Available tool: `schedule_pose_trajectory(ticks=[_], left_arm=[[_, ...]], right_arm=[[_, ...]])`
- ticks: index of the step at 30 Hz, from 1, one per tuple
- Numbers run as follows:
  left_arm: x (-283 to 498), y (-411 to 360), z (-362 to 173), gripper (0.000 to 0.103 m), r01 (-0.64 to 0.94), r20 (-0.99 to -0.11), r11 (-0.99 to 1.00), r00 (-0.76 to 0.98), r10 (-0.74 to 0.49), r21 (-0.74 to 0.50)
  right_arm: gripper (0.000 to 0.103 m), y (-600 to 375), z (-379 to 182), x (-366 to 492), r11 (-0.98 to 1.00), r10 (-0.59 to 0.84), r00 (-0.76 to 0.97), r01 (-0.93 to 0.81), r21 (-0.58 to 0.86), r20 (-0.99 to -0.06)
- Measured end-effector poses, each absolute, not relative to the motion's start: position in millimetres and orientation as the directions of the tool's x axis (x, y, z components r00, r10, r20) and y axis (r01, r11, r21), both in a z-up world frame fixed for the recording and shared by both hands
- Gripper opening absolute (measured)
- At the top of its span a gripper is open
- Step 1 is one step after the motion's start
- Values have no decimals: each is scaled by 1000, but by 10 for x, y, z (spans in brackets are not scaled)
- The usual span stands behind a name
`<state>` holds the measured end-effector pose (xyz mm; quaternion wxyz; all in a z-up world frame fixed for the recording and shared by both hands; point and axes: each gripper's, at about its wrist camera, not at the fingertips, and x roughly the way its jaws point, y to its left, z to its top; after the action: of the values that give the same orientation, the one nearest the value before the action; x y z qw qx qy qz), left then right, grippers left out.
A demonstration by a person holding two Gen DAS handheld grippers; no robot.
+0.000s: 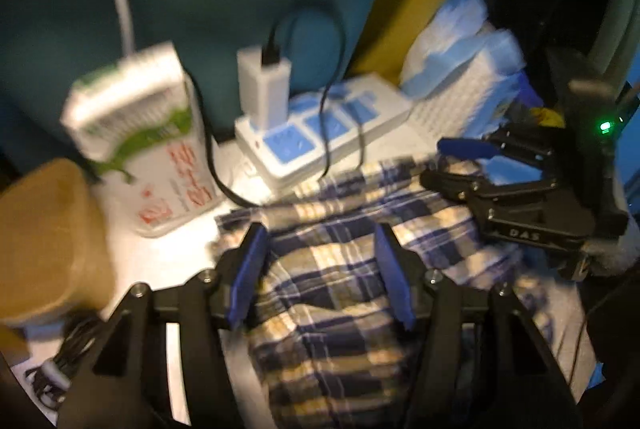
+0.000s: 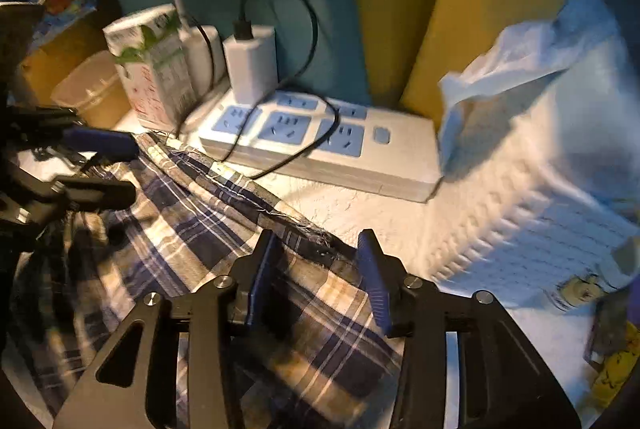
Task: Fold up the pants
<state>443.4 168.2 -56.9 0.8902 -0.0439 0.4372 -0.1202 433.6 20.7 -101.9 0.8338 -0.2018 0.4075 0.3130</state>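
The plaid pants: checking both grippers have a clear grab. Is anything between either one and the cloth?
Nothing visible. The plaid pants lie directly between the left gripper fingers, and the right gripper straddles their hem.

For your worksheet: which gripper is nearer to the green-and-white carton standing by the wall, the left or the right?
Left. The left gripper sits over the plaid pants just right of the carton; the right gripper is farther along, past the power strip.
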Motion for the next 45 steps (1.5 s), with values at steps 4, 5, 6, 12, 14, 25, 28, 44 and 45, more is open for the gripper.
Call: schedule_pose_trajectory(ticks=[4,5,6,12,14,25,28,44,45], left_arm=[[4062,1639,-324,57,194,-722,958,629,-288,-212],[4004,1608,-340,57,203,-726,955,621,-297,-216],[3945,1561,-405,57,214,-739,953,602,-302,-216],[3944,1518,-1070,57,169,-827,968,507,-245,-184],[3900,1539,-1092,57,184,-811,964,525,-259,-189],[3423,1845,-775,57,94,-775,981,603,-190,-167],[3288,1606,-660,57,168,-738,969,628,-248,-183],[3188,1417,-1108,57,165,-797,966,545,-259,-201],[3135,1461,-1085,57,166,-793,965,550,-262,-204]], right_arm=[[45,123,-799,3968,693,403,463,-718,-67,-789],[45,121,-782,3870,682,415,452,-729,-58,-790],[45,122,-780,3789,671,428,437,-740,-45,-791],[45,259,-1199,3403,601,380,363,-796,-71,-851],[45,173,-1341,3299,591,348,384,-798,-118,-856],[45,-575,-1020,3049,691,325,464,-712,-128,-824],[45,-434,-884,2912,673,389,460,-733,-94,-798],[45,-516,-1251,2527,646,386,408,-760,-73,-828],[45,-585,-1244,2500,650,374,410,-756,-80,-832]])
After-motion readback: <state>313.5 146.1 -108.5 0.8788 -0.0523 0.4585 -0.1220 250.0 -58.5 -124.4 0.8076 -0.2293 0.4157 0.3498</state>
